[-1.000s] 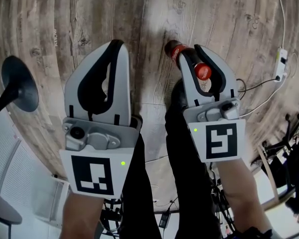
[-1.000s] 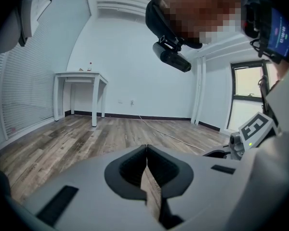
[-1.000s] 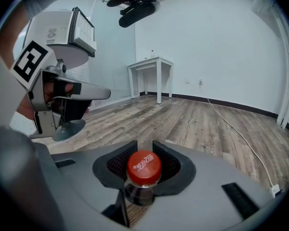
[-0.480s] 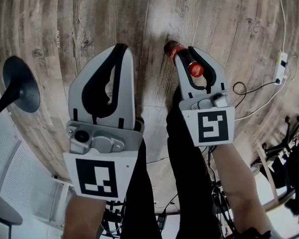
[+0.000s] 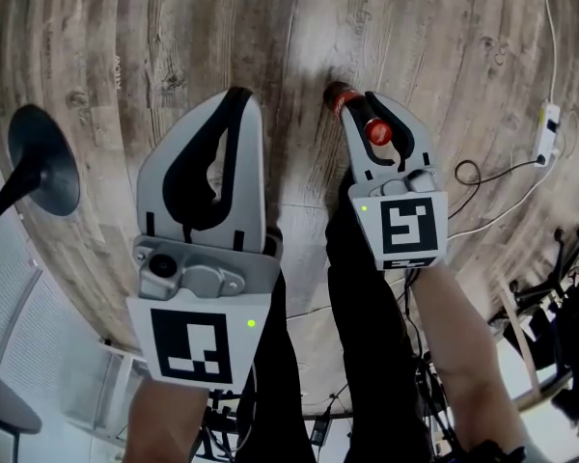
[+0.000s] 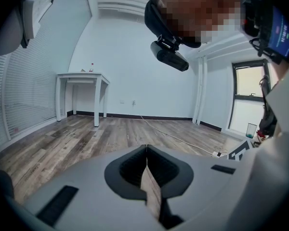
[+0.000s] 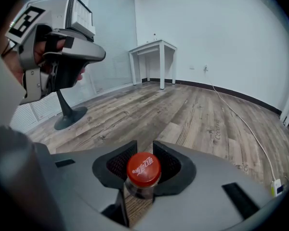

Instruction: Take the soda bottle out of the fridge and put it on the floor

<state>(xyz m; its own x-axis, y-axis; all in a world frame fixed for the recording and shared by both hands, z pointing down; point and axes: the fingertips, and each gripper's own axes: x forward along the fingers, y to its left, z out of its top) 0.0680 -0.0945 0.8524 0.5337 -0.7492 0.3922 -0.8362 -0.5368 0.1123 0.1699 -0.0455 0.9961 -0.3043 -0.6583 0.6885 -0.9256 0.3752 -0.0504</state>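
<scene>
The right tongs (image 5: pixel 363 110), pinching the bottle (image 5: pixel 341 95) by its neck, are lower now, nearer the floor (image 5: pixel 174 37); set-down looks close. Left tongs (image 5: pixel 237 95) stay pressed together.

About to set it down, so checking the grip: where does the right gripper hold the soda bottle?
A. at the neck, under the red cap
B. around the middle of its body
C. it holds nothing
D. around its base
A: the right gripper clamps the soda bottle at its neck, with the red cap just above the pads.

Matt wood-grain floor (image 5: pixel 174 46) (grey planks); glossy plastic soda bottle (image 5: pixel 342 99), smooth red cap (image 7: pixel 143 167)
</scene>
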